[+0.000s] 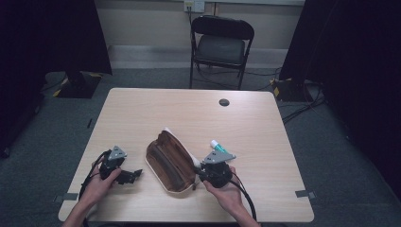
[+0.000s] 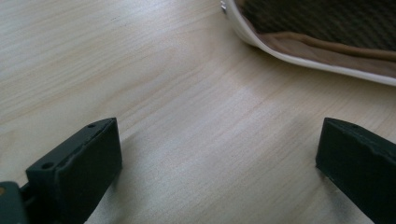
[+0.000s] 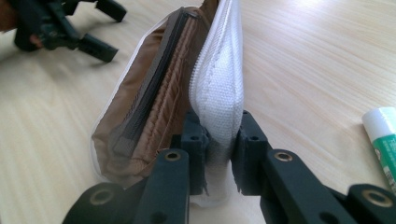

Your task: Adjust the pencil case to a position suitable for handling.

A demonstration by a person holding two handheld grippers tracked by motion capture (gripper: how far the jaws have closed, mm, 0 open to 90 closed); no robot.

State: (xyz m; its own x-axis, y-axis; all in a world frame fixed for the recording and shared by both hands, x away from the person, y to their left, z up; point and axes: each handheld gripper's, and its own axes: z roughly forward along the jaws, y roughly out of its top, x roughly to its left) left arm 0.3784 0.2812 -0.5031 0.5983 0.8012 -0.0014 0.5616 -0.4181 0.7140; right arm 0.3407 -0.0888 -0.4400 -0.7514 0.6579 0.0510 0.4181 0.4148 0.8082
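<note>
High view: brown pouch with white trim lies open mid-table, between your grippers; left gripper beside it. Left gripper view: your jaws released, spread over bare table. Right gripper view: your right gripper clenched on the pouch's white zippered edge; white-green tube nearby.

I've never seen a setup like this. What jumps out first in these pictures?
A brown pouch with a white edge lies open in the middle of the wooden table. The right hand-held gripper is clamped on its white flap, and the left hand-held gripper rests open beside it. A white and green tube lies just past the right hand.
</note>
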